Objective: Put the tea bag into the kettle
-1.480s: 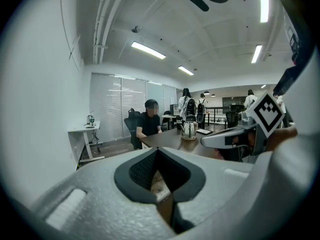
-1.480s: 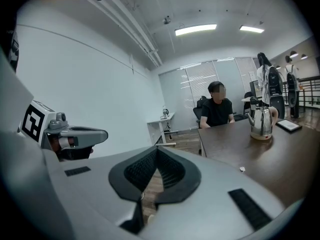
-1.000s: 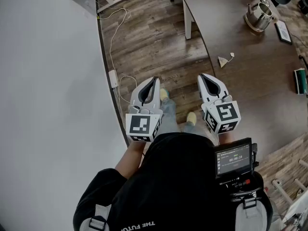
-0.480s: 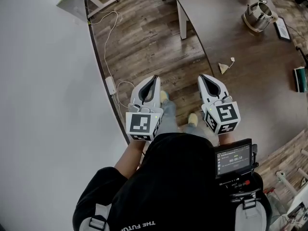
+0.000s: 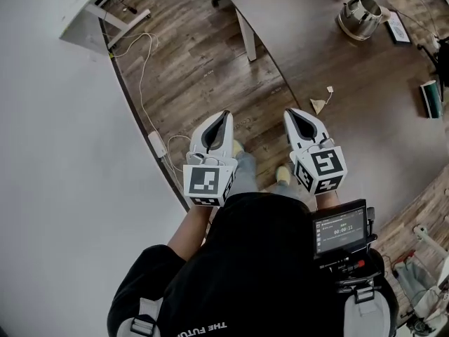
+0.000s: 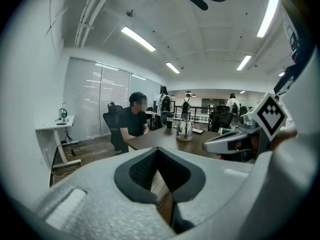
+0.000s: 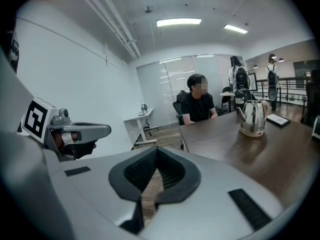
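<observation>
An office with a plank wood floor (image 5: 203,55) fills the head view, with a white wall (image 5: 63,174) curving down the left side of the frame. A dark brown table (image 5: 330,62) takes up the upper right. A small white desk (image 5: 90,14) stands in the upper left corner, and a pale cable (image 5: 140,69) trails across the floor below it.

In the right gripper view a seated person in black (image 7: 200,105) sits at the far side of the table, left of the kettle.

At the centre of the head view the left gripper (image 5: 226,114) and the right gripper (image 5: 288,111) are held side by side over the floor, just short of the table's near edge. Each gripper's own view shows its claw closed: the left gripper's (image 6: 157,149) pads meet at the tip with nothing between them, and so do the right gripper's (image 7: 156,149).

A small screen (image 5: 340,229) sits at the person's chest, lower right of the frame.

The steel kettle (image 5: 359,10) stands on the table near the top right of the head view, lid off. A dark flat tablet (image 5: 397,28) lies just to its right.

The tea bag (image 5: 318,105) lies flat on the table close to the near edge, just above and right of the right gripper. Its string runs up to a small tag. It is well apart from the kettle.
</observation>
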Demonstrator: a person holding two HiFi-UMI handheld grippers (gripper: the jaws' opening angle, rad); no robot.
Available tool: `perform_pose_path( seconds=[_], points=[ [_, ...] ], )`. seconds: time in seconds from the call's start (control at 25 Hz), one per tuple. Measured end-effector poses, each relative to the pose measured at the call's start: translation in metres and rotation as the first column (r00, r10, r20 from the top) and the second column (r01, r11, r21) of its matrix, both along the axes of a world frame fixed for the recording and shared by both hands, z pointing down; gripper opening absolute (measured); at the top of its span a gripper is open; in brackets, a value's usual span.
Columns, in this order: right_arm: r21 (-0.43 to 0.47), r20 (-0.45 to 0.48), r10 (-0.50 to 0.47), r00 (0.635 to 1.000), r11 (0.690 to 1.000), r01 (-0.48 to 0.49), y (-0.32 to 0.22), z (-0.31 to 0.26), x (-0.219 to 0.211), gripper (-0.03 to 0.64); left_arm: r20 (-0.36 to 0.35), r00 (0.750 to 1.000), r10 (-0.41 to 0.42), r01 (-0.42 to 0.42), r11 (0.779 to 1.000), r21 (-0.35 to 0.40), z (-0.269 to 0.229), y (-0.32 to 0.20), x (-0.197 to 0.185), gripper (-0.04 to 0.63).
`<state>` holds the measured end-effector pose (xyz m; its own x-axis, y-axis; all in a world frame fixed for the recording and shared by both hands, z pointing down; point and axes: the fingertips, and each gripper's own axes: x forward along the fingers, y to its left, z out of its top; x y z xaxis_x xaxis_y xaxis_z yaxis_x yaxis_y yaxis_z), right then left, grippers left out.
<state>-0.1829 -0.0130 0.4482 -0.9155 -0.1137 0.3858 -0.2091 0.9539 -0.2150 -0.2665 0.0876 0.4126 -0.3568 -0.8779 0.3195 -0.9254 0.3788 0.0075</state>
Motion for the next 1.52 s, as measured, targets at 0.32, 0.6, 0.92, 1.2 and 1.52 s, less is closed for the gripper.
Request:
perform_pose_path(
  seconds=[0.32,0.6,0.92,1.2,1.52],
  points=[
    [0.016,-0.028,0.118,0.993,0.993,-0.118,-0.027,0.002,-0.002,0.005,-0.01,0.992,0.129,-0.129,0.992,0.012,0.001,-0.039,-0.015,0.003],
    [0.044,-0.05,0.202,0.978,0.979,-0.2,-0.038,0.002,-0.013,0.005,-0.011,0.982,0.191,-0.19,0.981,0.024,0.001,-0.049,-0.043,0.003],
    [0.07,-0.071,0.271,0.96,0.961,-0.266,-0.054,-0.004,-0.019,0.005,-0.018,0.965,0.261,-0.26,0.965,0.034,-0.006,-0.07,-0.061,0.003],
    [0.095,-0.048,0.389,0.92,0.919,-0.383,-0.065,-0.013,-0.008,0.005,-0.002,0.922,0.387,-0.386,0.922,0.032,-0.005,-0.1,-0.058,0.003],
    [0.126,-0.03,0.569,0.822,0.818,-0.562,-0.078,-0.025,0.047,0.005,0.017,0.824,0.566,-0.566,0.824,0.022,-0.012,-0.134,-0.015,0.003]
  ],
)
